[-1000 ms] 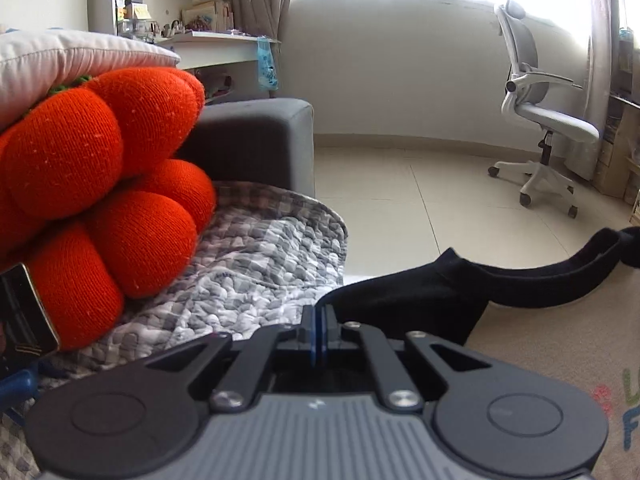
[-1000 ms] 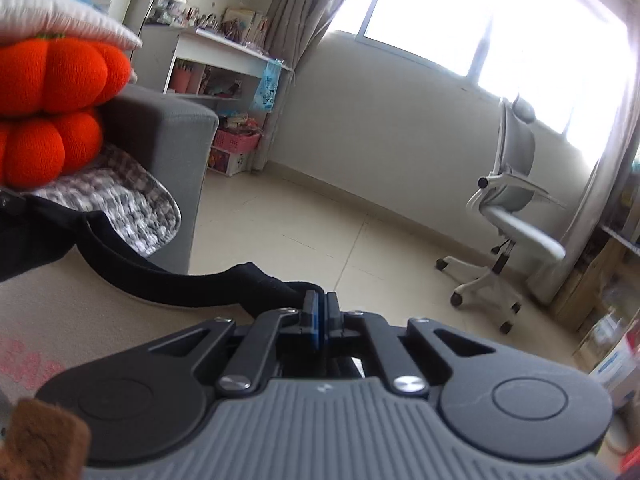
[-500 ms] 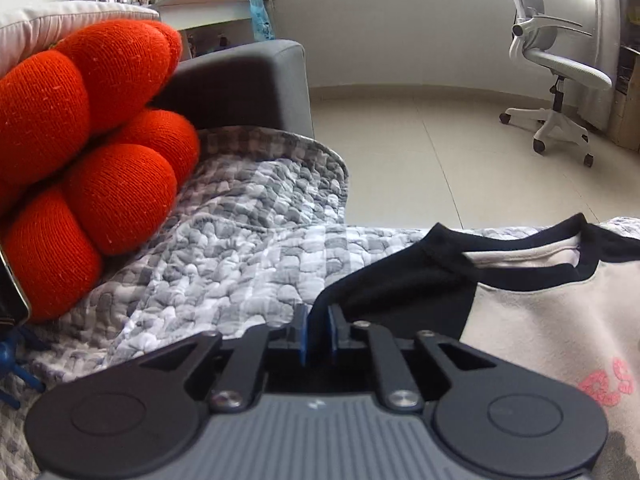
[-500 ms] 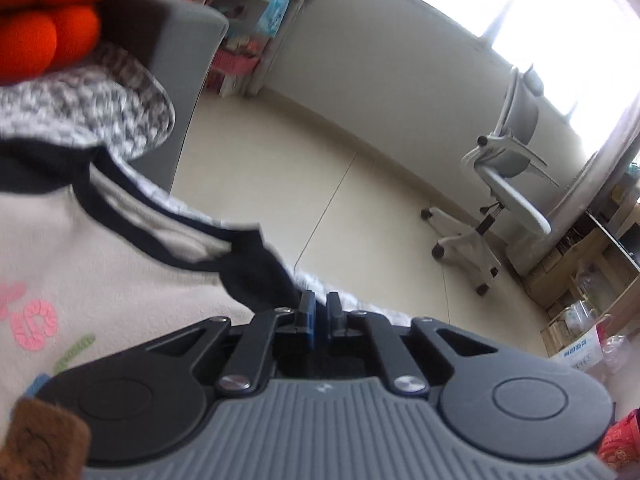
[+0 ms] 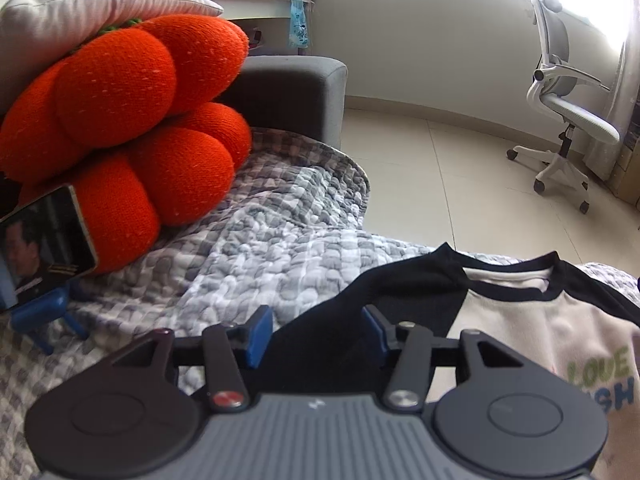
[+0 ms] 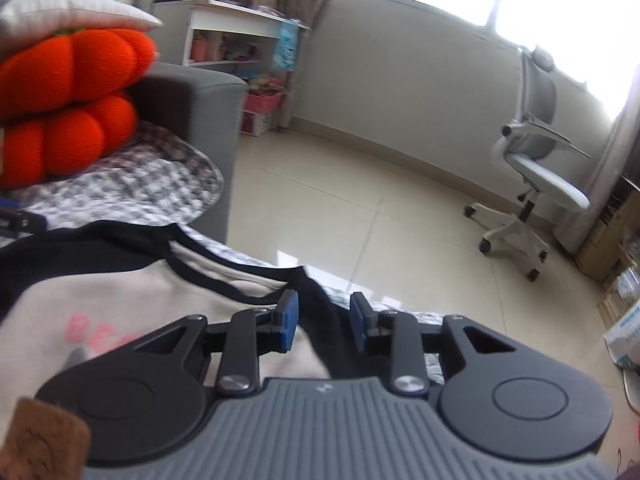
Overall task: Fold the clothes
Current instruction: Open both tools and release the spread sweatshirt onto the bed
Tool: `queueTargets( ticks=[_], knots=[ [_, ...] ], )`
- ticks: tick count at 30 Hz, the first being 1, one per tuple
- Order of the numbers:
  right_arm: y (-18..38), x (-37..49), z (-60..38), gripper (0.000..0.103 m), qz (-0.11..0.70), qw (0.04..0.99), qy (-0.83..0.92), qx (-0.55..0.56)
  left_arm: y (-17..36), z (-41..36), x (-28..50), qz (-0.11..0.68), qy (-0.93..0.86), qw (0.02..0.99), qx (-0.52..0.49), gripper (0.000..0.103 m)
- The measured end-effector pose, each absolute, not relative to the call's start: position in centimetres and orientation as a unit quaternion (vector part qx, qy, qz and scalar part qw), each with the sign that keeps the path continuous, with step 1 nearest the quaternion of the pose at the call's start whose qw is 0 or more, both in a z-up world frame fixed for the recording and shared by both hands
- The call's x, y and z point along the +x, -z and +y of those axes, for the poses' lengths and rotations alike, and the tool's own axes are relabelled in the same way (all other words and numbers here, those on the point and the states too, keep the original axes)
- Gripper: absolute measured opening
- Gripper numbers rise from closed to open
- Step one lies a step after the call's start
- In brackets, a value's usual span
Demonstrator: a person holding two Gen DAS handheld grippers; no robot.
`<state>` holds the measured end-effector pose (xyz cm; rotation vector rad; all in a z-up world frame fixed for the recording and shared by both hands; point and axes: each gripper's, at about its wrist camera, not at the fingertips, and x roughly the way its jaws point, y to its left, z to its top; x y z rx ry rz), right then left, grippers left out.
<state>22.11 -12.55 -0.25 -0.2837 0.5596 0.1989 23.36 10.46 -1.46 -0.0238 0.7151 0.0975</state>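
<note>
A cream shirt (image 5: 532,320) with black sleeves, black neck trim and coloured lettering lies flat on a grey-and-white checked quilt (image 5: 248,256). My left gripper (image 5: 316,332) stands open, its blue pads on either side of the black left shoulder (image 5: 400,292). In the right wrist view the shirt (image 6: 112,292) spreads to the left, with pink letters on its front. My right gripper (image 6: 323,322) is open too, with the black right shoulder (image 6: 324,320) lying loose between its pads.
An orange pumpkin cushion (image 5: 132,120) under a pale pillow (image 5: 80,8) sits at the left, with a phone on a blue stand (image 5: 44,256) in front. A grey sofa arm (image 5: 296,88) lies behind. Across the tiled floor stand a white office chair (image 6: 536,176) and a white desk (image 6: 236,36).
Both grippers lowered the shirt onto the quilt and then opened, letting go of its shoulders. The shirt now lies flat instead of hanging stretched between them.
</note>
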Motion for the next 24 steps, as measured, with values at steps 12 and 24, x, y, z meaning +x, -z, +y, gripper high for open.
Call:
queueTargets(
  ticks=[12,24],
  knots=[
    [-0.3,13.0,-8.6,0.037,0.299,0.893,-0.292,-0.169,1.1,14.9,17.3,0.379,-0.047,0.923,-0.053,0.057],
    [0.6,7.0,-2.0,0.054,0.326,0.793,-0.479,-0.187,1.6,18.6,12.2,0.4,-0.057,0.91,-0.091,0.066]
  ],
)
